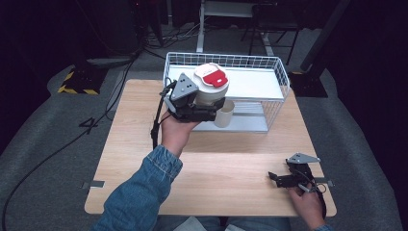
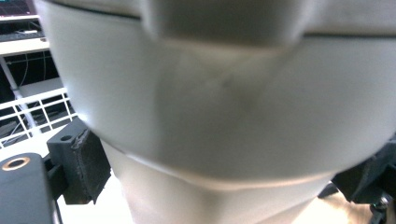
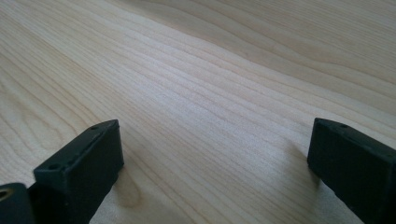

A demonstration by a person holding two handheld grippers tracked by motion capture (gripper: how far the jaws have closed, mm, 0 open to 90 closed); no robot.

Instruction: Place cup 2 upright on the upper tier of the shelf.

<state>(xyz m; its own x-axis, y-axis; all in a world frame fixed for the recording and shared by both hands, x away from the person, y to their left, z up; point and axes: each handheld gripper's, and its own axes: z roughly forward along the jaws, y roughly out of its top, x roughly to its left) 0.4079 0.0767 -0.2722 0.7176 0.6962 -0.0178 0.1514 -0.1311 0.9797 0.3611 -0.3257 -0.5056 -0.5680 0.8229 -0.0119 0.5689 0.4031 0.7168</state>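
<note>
My left gripper [image 1: 208,107] is shut on a white cup [image 1: 210,94] with a red and white lid [image 1: 211,77], and holds it upright in the air at the front left of a white wire basket [image 1: 279,72]. In the left gripper view the cup's pale wall [image 2: 224,116] is very close, with the black pads [image 2: 86,163] pressed on its sides. My right gripper [image 1: 276,177] rests low at the table's front right corner. Its jaws stand open over bare wood [image 3: 215,116], with nothing between them.
A cream cylinder [image 1: 225,113], perhaps another cup, stands on the basket's lower level just right of the held cup. A white shelf [image 1: 255,84] spans the basket. The wooden table [image 1: 144,120] has a cable [image 1: 155,130] trailing from the left gripper. The floor behind is dark, with stands.
</note>
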